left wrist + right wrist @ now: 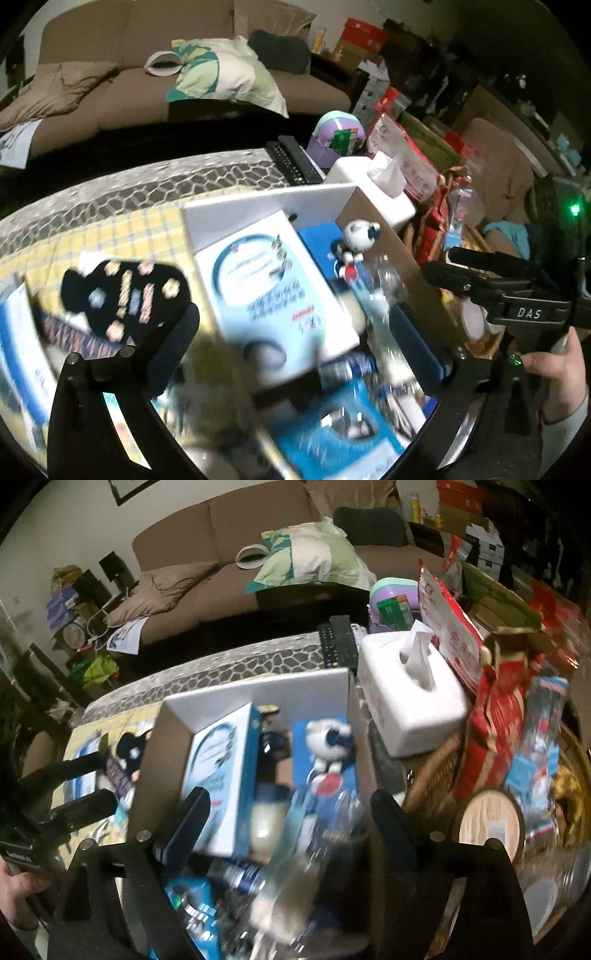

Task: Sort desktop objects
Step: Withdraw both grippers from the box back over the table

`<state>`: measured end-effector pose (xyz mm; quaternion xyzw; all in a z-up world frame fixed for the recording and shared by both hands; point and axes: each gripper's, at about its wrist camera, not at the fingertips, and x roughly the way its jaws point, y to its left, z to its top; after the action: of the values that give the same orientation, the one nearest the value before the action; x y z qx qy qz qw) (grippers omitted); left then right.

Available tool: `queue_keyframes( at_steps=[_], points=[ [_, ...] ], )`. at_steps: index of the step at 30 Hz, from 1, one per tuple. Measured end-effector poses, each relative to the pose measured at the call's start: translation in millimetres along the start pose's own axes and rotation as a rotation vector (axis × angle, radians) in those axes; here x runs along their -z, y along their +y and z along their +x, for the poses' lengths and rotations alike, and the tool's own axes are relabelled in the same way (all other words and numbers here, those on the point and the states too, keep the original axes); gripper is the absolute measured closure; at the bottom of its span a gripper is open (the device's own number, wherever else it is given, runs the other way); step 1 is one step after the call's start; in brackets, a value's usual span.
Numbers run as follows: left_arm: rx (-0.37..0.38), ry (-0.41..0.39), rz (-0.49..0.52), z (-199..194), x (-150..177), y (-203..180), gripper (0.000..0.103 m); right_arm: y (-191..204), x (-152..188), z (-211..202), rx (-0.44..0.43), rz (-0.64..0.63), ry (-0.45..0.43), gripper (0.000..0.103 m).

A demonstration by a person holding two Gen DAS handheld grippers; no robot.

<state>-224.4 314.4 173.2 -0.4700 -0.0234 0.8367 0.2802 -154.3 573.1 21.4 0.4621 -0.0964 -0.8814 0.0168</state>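
An open cardboard box [391, 236] with a white flap [295, 690] holds a white-and-blue carton [266, 280], a Snoopy figure [360, 240], a clear plastic bottle [332, 834] and blue packets. My left gripper [295, 325] is open above the carton, fingers spread wide, holding nothing. My right gripper [291, 812] is open over the box, its fingers either side of the bottle; blur hides whether they touch it. A black flowered pouch [122, 295] lies on the yellow checked cloth [122, 229] left of the box. The right gripper also shows in the left wrist view [454, 273].
A white tissue box [410, 698] stands right of the cardboard box. Two black remotes [338, 638], a purple holder [391, 605], red snack bags [495, 734] and a wicker basket [436, 775] with a wooden lid [489, 823] crowd the right side. A brown sofa [221, 554] is behind.
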Motion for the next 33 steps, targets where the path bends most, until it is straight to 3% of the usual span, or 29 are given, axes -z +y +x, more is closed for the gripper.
queue_keyframes(
  at_steps=[4,16,33],
  points=[
    [-0.028,-0.009,-0.004,-34.7,24.8,1.1,0.000,21.5,21.3,-18.4,0.000,-0.014,-0.003,0.003],
    [-0.101,-0.089,-0.070,-154.4,106.9,22.2,0.000,99.4,86.7,-69.5,-0.054,-0.052,-0.028,0.002],
    [-0.218,-0.130,-0.178,-261.1,216.4,93.3,0.000,227.7,169.6,-102.6,-0.151,-0.142,-0.029,0.001]
  ],
)
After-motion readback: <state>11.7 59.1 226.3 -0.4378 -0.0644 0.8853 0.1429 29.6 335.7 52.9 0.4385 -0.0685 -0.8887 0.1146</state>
